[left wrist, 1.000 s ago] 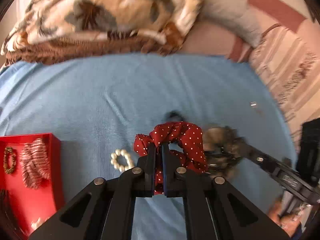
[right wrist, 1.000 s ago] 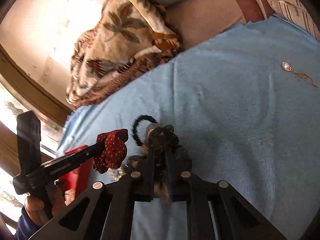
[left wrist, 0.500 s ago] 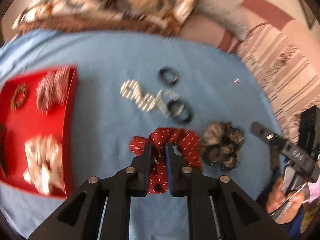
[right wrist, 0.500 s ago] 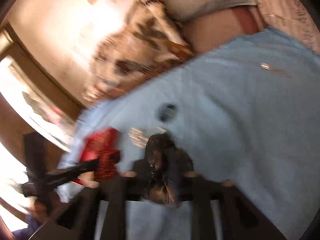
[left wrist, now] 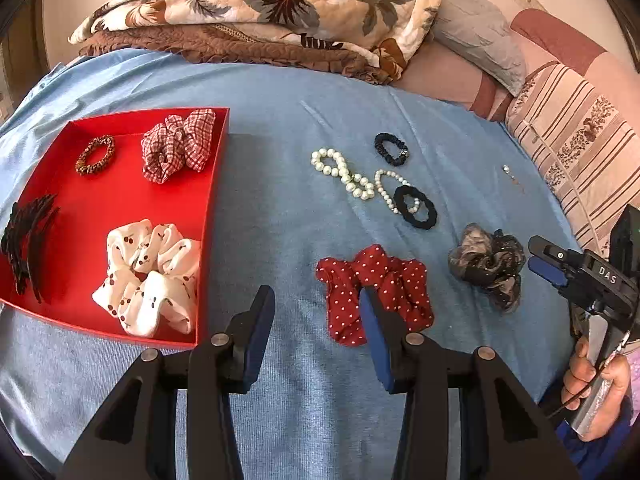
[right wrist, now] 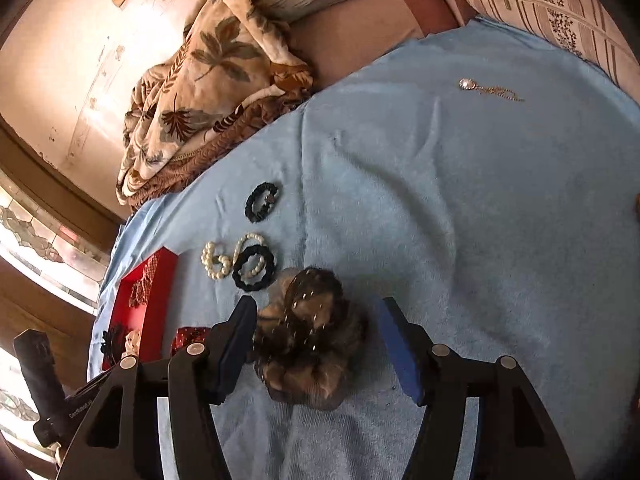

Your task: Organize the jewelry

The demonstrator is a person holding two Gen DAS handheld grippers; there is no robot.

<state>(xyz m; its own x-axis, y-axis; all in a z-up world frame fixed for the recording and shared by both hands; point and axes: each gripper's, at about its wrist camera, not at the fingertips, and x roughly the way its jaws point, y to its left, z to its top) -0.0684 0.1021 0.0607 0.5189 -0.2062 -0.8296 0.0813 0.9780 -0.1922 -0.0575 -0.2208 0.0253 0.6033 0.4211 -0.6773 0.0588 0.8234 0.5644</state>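
Observation:
My left gripper point(left wrist: 316, 320) is open and empty. A red dotted scrunchie point(left wrist: 376, 288) lies on the blue sheet by its right finger. My right gripper point(right wrist: 316, 336) is open, its fingers on either side of a grey-black scrunchie point(right wrist: 308, 336) that lies on the sheet; this scrunchie also shows in the left wrist view point(left wrist: 486, 262). A red tray point(left wrist: 92, 208) at left holds a checked scrunchie point(left wrist: 178, 150), a white cherry scrunchie point(left wrist: 148, 276), a brown hair tie point(left wrist: 95, 155) and a dark claw clip point(left wrist: 28, 240).
Two pearl bracelets point(left wrist: 344, 174) and two black hair ties point(left wrist: 414, 206) lie on the sheet beyond the scrunchies. A small pendant chain point(right wrist: 488, 88) lies far right. A leaf-print quilt point(left wrist: 260, 12) and pillows point(left wrist: 576, 128) bound the far side.
Both grippers have opened and let go of their scrunchies, which now lie on the sheet. Both have pulled back, so the tray and the loose jewelry show more fully.

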